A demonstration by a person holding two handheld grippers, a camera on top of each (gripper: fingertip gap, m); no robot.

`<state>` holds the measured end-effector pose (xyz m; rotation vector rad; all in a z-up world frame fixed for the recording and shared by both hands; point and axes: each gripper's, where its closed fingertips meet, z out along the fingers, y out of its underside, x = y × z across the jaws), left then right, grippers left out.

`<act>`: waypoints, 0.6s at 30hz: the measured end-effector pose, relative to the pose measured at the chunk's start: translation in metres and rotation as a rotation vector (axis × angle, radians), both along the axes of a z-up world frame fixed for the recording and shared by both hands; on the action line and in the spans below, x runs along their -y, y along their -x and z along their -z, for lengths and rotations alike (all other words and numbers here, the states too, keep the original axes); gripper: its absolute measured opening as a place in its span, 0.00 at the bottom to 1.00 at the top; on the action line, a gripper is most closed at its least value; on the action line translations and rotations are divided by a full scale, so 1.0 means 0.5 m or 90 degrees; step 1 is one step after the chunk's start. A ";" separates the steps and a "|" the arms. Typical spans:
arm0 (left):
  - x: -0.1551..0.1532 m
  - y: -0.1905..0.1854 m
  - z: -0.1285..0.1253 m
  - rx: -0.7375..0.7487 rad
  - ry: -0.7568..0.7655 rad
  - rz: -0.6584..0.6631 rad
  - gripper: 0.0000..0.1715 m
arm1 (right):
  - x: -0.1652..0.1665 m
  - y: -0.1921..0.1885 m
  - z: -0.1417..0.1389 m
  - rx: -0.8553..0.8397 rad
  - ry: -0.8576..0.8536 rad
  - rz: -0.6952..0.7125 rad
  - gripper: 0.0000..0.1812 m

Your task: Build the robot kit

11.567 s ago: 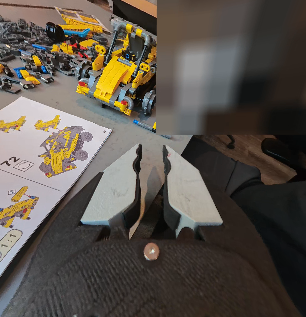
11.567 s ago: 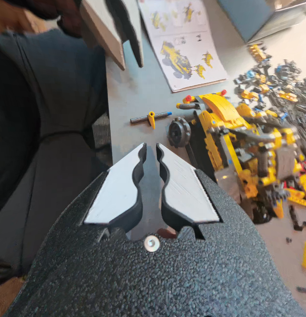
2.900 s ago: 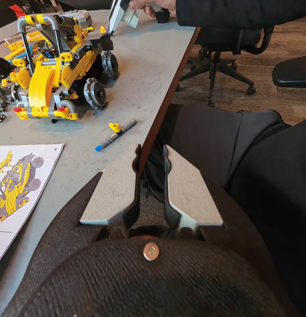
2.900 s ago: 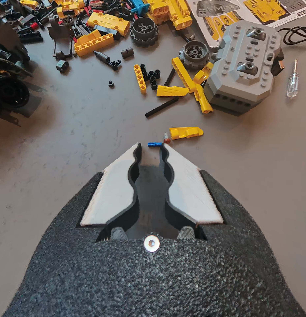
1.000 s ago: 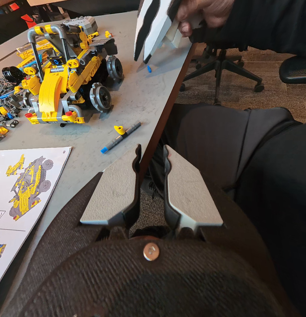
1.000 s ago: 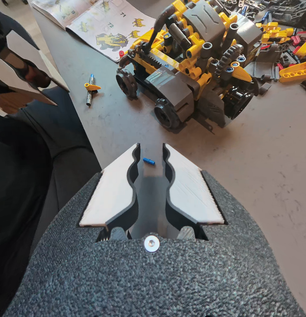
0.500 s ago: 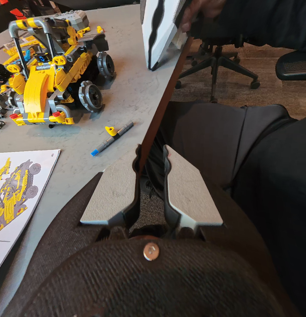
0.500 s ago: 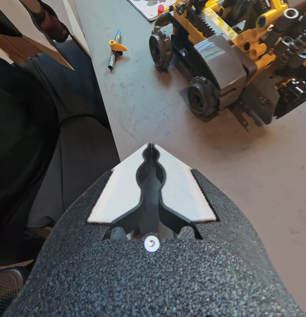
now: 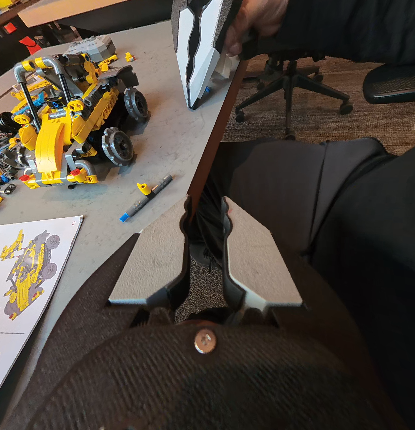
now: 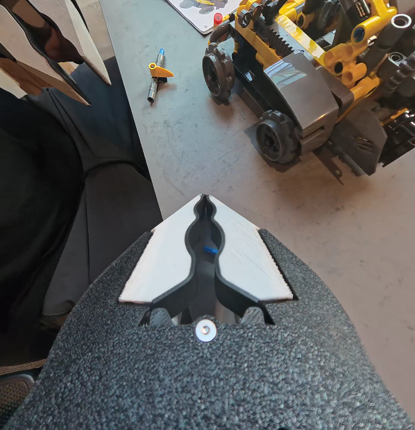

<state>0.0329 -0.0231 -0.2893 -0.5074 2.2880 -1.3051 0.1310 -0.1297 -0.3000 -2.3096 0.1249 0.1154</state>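
My right gripper (image 10: 204,197) is shut, with its tips together on the grey table (image 10: 225,162) near the front edge. A small blue pin (image 10: 210,250) shows through the hollow between its fingers. I cannot tell whether it is gripped or lies underneath. In the left wrist view the right gripper (image 9: 192,105) points down at the table, and the blue pin (image 9: 207,89) peeks out behind it. My left gripper (image 9: 206,202) is open and empty over the table edge, above a person's dark trousers (image 9: 295,197). It also shows in the right wrist view (image 10: 98,93).
A yellow and grey toy brick vehicle (image 9: 69,121) (image 10: 318,81) stands mid-table. A grey axle with a yellow piece (image 9: 147,197) (image 10: 158,74) lies near the edge. An instruction booklet (image 9: 27,267), a grey battery box (image 9: 92,46), loose pieces (image 9: 1,162) and an office chair (image 9: 290,93) surround them.
A second ago my right gripper was open with the blue pin between its tips. It has since shut and moved closer to the table edge. My left gripper stayed open in place.
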 end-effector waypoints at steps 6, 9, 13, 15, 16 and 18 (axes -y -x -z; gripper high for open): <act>0.000 0.000 0.001 0.001 -0.003 -0.001 0.12 | 0.000 -0.001 -0.001 0.008 -0.001 0.003 0.00; -0.008 -0.005 -0.003 0.008 -0.008 -0.008 0.12 | -0.005 -0.001 -0.001 0.002 -0.005 0.011 0.00; -0.019 -0.013 -0.010 0.005 0.008 -0.021 0.12 | -0.032 0.020 -0.004 -0.031 -0.030 0.002 0.00; -0.026 -0.020 -0.006 0.001 0.003 -0.029 0.12 | -0.040 0.024 -0.004 -0.023 -0.029 -0.002 0.00; -0.029 -0.022 -0.005 0.000 0.000 -0.032 0.12 | -0.042 0.027 -0.004 -0.026 -0.030 -0.008 0.00; -0.036 -0.025 -0.007 0.003 -0.001 -0.037 0.13 | -0.044 0.028 -0.011 -0.034 -0.043 -0.009 0.00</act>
